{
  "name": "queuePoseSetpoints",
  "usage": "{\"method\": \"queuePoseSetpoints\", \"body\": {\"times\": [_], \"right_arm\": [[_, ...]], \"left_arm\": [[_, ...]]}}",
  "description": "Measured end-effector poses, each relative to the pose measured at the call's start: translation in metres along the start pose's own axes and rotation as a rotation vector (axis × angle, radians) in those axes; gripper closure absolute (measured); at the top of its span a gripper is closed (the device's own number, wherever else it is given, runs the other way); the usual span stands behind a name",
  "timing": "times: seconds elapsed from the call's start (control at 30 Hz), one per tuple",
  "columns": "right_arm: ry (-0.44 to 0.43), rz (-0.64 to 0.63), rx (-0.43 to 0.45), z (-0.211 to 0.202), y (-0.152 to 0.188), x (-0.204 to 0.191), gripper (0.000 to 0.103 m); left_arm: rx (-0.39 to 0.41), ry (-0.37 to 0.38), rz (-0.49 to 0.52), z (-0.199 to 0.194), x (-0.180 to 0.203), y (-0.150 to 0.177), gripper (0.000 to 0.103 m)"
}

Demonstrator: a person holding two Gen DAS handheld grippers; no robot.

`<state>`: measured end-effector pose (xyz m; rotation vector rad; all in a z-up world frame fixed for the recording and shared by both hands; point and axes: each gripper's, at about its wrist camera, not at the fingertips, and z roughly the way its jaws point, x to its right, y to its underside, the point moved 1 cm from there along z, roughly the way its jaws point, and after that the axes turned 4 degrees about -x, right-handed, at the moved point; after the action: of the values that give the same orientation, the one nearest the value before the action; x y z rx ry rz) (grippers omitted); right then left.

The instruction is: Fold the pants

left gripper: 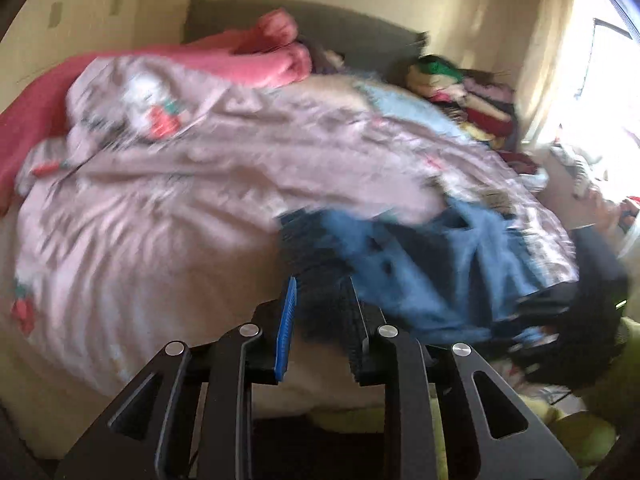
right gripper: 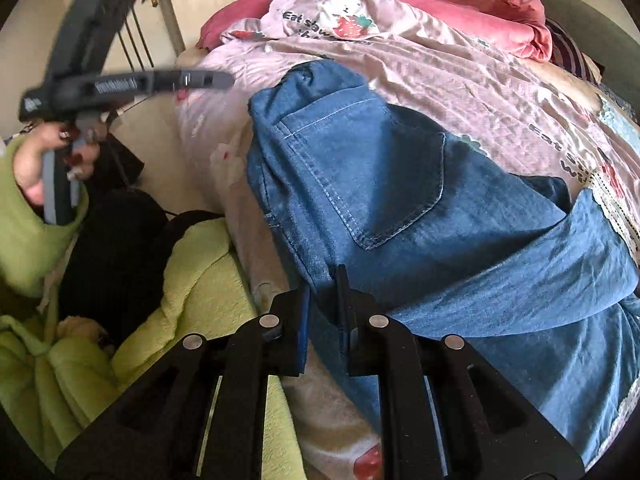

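Blue denim pants (right gripper: pixel 400 208), bunched on pink printed bedspread (right gripper: pixel 460 76): long axis runs upper left to lower right.
Your right gripper (right gripper: pixel 324 280), clenched on their near edge at frame bottom, is nearer; your left gripper (left gripper: pixel 320 296) stands slightly parted and empty, pants to its right.

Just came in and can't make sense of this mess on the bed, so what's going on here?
A person in a green fleece sleeve is folding blue denim pants on a pink strawberry-print duvet, with a handheld gripper in each hand. The right gripper is pinched shut on an edge of the pants. The left gripper is over the duvet beside the pants, its picture too blurred to show a grip.
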<state>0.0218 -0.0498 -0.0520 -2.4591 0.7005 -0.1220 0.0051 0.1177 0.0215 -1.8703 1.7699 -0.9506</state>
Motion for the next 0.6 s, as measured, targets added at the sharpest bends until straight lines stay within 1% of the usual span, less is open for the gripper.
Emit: {"method": "queuePoseSetpoints", "body": {"times": [0.07, 0.1, 0.13, 0.17, 0.2, 0.23, 0.27, 0.37, 0.43, 0.47, 0.5, 0.53, 0.57, 0.6], "right_arm": [[-0.002, 0.004, 0.003, -0.002, 0.002, 0.000, 0.096], [-0.009, 0.007, 0.003, -0.002, 0.002, -0.001, 0.094], [-0.013, 0.006, 0.002, -0.003, 0.004, -0.002, 0.094], [-0.013, 0.001, -0.001, -0.003, 0.005, -0.003, 0.093], [-0.028, 0.001, -0.011, -0.006, 0.007, -0.003, 0.087], [-0.056, 0.010, -0.015, -0.010, 0.009, -0.003, 0.085], [-0.086, 0.020, 0.001, -0.018, 0.010, -0.002, 0.085], [-0.059, 0.053, 0.064, -0.035, 0.009, 0.006, 0.083], [-0.037, 0.110, 0.117, -0.041, 0.004, 0.017, 0.074], [-0.034, 0.136, 0.132, -0.040, 0.002, 0.022, 0.072], [-0.029, 0.168, 0.127, -0.034, -0.001, 0.028, 0.071], [-0.026, 0.189, 0.101, -0.024, -0.002, 0.031, 0.070], [-0.017, 0.206, 0.069, -0.015, -0.002, 0.033, 0.070], [-0.006, 0.228, 0.012, 0.000, 0.000, 0.036, 0.069]], "left_arm": [[-0.017, 0.057, 0.057, 0.010, 0.025, -0.006, 0.081], [-0.036, 0.072, 0.080, 0.018, 0.034, -0.005, 0.081], [-0.075, 0.080, 0.099, 0.033, 0.043, -0.002, 0.081], [-0.115, 0.073, 0.104, 0.046, 0.046, 0.003, 0.081], [-0.157, 0.049, 0.106, 0.060, 0.046, 0.010, 0.081], [-0.183, 0.032, 0.106, 0.068, 0.045, 0.016, 0.081], [-0.204, 0.030, 0.096, 0.074, 0.042, 0.024, 0.081], [-0.221, 0.059, 0.079, 0.077, 0.033, 0.036, 0.081], [-0.222, 0.063, 0.085, 0.077, 0.032, 0.038, 0.081], [-0.223, 0.066, 0.083, 0.077, 0.031, 0.038, 0.081], [-0.222, 0.068, 0.080, 0.078, 0.030, 0.039, 0.081], [-0.222, 0.067, 0.082, 0.079, 0.031, 0.039, 0.081], [-0.222, 0.066, 0.083, 0.079, 0.031, 0.038, 0.081], [-0.219, 0.065, 0.085, 0.079, 0.030, 0.039, 0.081]]}}
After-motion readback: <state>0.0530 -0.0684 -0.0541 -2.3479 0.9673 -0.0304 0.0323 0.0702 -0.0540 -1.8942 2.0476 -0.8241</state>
